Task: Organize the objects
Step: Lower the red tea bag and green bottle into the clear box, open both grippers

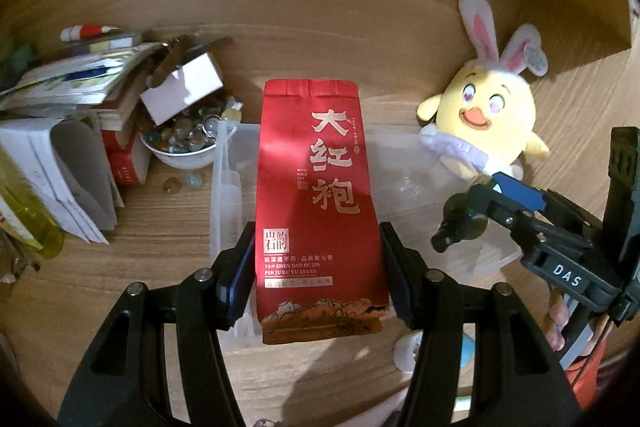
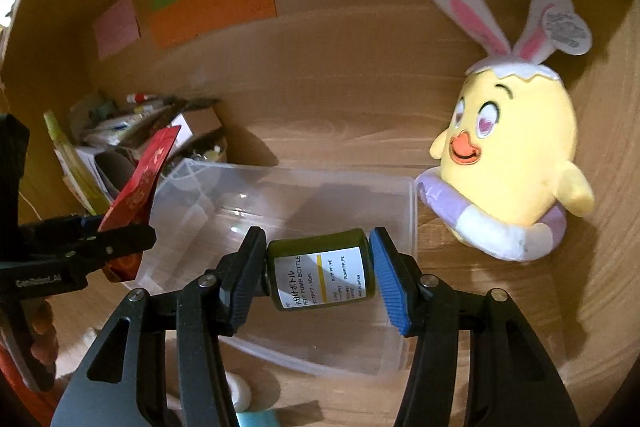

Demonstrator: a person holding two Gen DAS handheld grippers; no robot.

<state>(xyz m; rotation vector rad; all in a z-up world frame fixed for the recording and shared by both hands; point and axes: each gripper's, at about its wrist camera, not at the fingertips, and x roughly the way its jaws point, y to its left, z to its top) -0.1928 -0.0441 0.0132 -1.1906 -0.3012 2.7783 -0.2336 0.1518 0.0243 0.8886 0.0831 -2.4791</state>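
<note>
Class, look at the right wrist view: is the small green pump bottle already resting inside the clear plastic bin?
No. The pump bottle is held sideways in the right claw, above the clear plastic bin.

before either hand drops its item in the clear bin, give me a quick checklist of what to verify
1. Left tool grips the red tea pouch on both side edges: ok.
2. Right tool holds the green pump bottle end to end: ok, though it sits tilted.
3. Clear plastic bin is open on top: ok.
4. Bin floor free of other items: cannot tell, both held items hide part of it.
5. Yellow chick plush stays outside the bin: ok, beside its right wall.
6. Tools apart from each other: ok.
</note>
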